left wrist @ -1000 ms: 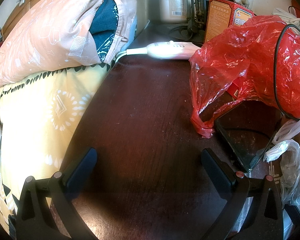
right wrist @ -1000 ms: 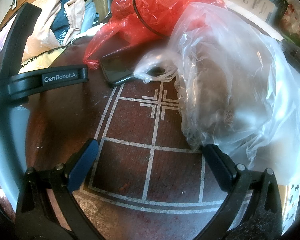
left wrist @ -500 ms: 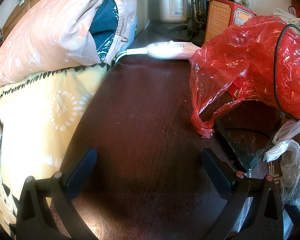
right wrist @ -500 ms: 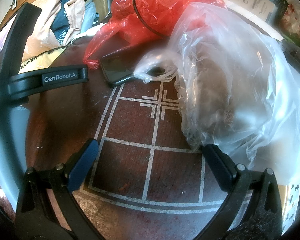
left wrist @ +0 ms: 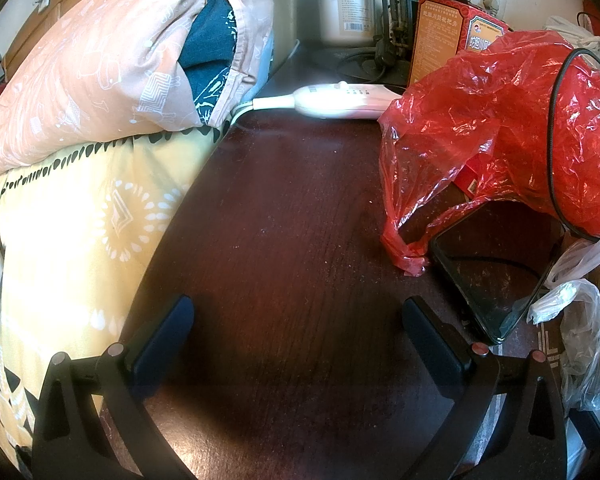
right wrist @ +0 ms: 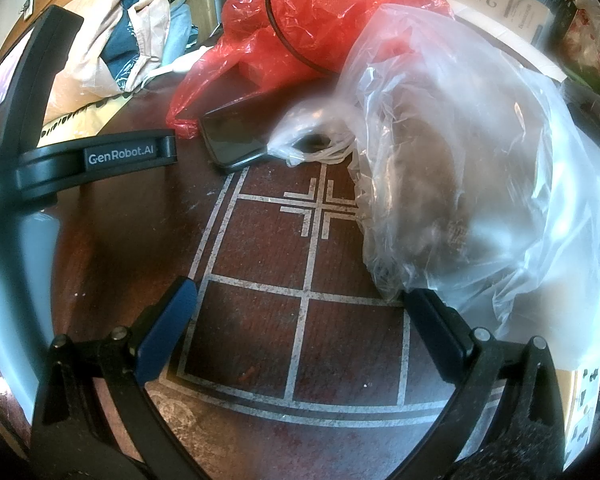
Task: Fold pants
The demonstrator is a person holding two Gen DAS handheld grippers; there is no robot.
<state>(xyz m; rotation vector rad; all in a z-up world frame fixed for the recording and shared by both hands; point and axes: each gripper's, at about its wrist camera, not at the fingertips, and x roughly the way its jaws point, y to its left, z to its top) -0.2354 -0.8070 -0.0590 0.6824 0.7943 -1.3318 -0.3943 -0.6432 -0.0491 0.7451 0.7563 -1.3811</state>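
Observation:
No pants show clearly in either view. A pile of pink and dark blue cloth [left wrist: 140, 60] lies on a yellow patterned bedspread [left wrist: 80, 220] at the left, and it also shows in the right wrist view [right wrist: 120, 40]. My left gripper [left wrist: 298, 316] is open and empty, low over a dark wooden table [left wrist: 284, 220]. My right gripper [right wrist: 300, 300] is open and empty over the table's white line pattern [right wrist: 312, 208]. The left gripper's body [right wrist: 100, 156] shows at the left of the right wrist view.
A red plastic bag [left wrist: 500, 128] with a black cable, a black phone [left wrist: 492, 272], a white controller [left wrist: 340, 98], a red box [left wrist: 448, 32] and a jar [left wrist: 346, 8] crowd the table's right and back. A clear plastic bag [right wrist: 480, 180] sits beside my right gripper.

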